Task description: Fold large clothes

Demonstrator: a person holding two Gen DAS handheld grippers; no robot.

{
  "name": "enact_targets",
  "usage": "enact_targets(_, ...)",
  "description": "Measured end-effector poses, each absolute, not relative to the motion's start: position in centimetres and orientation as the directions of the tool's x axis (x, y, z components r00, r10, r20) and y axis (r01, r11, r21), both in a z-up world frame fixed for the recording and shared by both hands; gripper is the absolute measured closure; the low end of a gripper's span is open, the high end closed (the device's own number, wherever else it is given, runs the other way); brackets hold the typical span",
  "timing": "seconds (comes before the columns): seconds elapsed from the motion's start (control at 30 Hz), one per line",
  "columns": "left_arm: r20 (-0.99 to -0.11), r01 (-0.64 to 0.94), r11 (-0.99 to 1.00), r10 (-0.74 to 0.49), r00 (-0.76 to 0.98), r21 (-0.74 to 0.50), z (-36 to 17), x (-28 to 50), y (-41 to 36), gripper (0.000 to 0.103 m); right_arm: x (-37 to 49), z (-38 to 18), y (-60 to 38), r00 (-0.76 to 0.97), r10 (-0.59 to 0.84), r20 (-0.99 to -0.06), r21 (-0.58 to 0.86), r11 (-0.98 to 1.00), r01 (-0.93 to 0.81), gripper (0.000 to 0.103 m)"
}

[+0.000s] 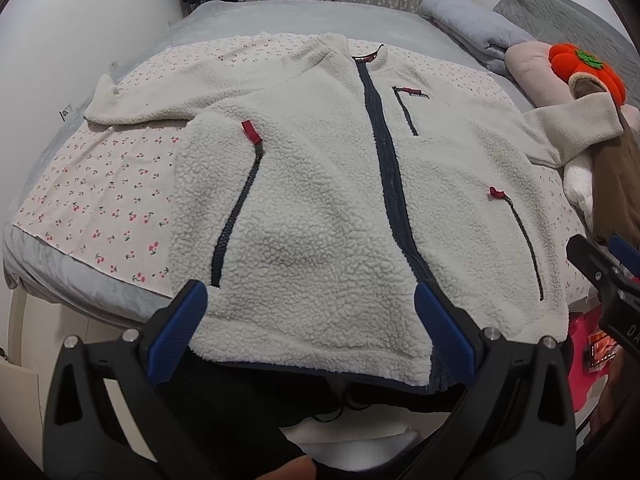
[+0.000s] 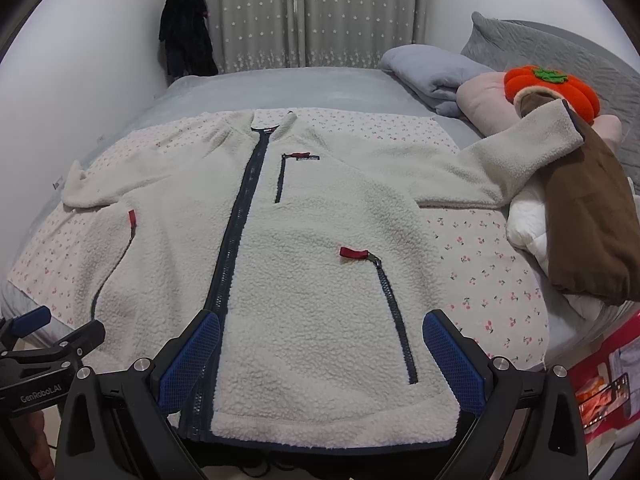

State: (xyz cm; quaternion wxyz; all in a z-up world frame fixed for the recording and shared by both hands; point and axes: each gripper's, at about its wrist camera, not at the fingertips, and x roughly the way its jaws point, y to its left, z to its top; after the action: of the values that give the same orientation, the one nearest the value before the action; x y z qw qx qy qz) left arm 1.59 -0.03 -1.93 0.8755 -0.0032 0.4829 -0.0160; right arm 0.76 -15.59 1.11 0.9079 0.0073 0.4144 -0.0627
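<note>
One garment: cream fleece jacket (image 1: 320,200), spread front-up on the bed, hem toward both grippers, collar at the far end.
Underlay: cherry-print cloth (image 1: 100,184) between the jacket and the grey bedsheet (image 2: 280,88).
Front zip: navy main zipper (image 2: 240,220), closed from hem to collar; its lower end runs just beside the left finger of the right gripper.
Pocket zips: two slanted hand-pocket zippers with red pull tabs (image 2: 352,253), plus a chest pocket zipper (image 1: 406,110) under a small logo label.
Sleeves: one sleeve (image 1: 132,108) lies flat, far left of the left gripper's fingers; the other sleeve (image 2: 512,152) extends far right, its cuff resting on a brown garment (image 2: 588,220).
Left gripper (image 1: 312,328): fingers spread wide, holding nothing, hovering at the hem; blue pads (image 1: 176,332) flank the hem section left of the main zipper.
Right gripper (image 2: 320,360): fingers spread wide, holding nothing, hovering at the hem; the right-hand pocket zipper ends between them.
Beyond the right sleeve: orange pumpkin plush (image 2: 552,88), pink pillow (image 2: 480,96), folded grey blanket (image 2: 428,68), white quilted item (image 2: 528,220).
Far background: star-print grey curtain (image 2: 312,12), dark clothing (image 2: 186,32) hanging on the wall.
</note>
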Motion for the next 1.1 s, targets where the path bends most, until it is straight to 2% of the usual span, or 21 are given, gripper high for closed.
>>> enact_targets(1.1, -0.849, 0.024, 1.0, -0.016, 0.528, -0.004, -2.37, 1.79, -0.01, 0.0, 1.38, 0.68, -15.81, 0.64, -0.098, -0.762, -0.031, 0.993, 0.116, 0.0)
